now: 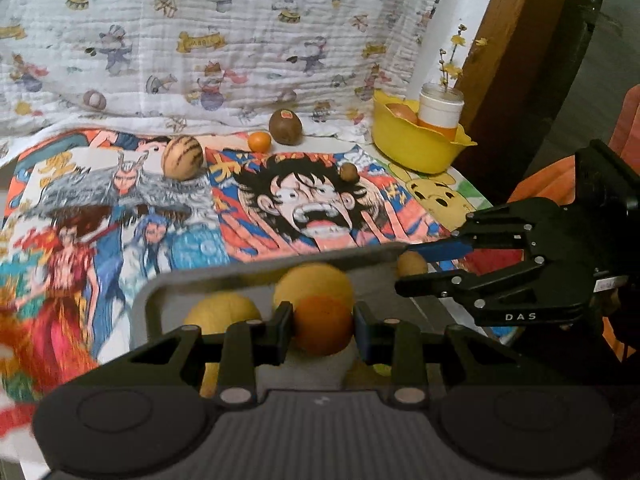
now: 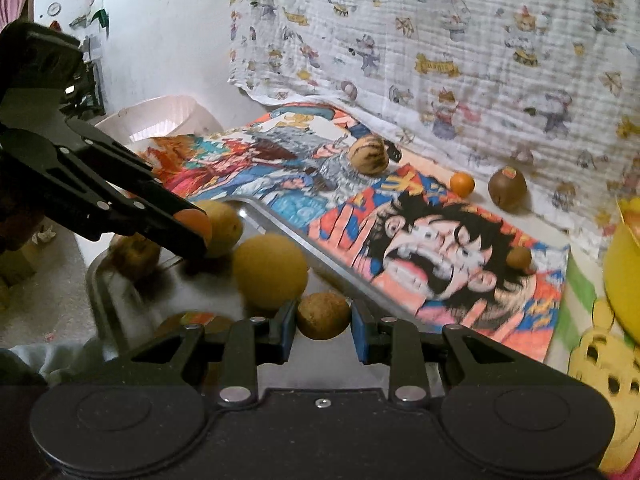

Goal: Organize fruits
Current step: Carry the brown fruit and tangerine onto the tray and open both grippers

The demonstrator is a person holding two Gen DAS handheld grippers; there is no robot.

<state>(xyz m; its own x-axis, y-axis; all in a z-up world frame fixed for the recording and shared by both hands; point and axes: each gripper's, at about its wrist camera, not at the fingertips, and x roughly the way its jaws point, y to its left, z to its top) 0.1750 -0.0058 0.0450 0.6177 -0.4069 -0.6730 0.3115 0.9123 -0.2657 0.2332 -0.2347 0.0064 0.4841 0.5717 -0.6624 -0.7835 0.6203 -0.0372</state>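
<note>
My left gripper (image 1: 323, 330) is shut on an orange fruit (image 1: 322, 326) and holds it over a grey metal tray (image 1: 240, 270). In the tray lie a large yellow fruit (image 1: 316, 282) and another yellow one (image 1: 222, 312). My right gripper (image 2: 323, 316) is shut on a small brown round fruit (image 2: 323, 315) at the tray's right end; it shows in the left wrist view (image 1: 404, 268) too. On the cartoon mat lie a striped melon (image 1: 182, 158), a small orange (image 1: 259, 141), a kiwi (image 1: 285, 127) and a small brown fruit (image 1: 349, 171).
A yellow bowl (image 1: 420, 148) with fruit and a white cup of yellow flowers stands at the back right. A printed cloth (image 1: 240, 40) hangs behind the mat. A pale basket (image 2: 160, 118) sits beyond the mat's left end. A brown fruit (image 2: 134, 256) lies in the tray's left part.
</note>
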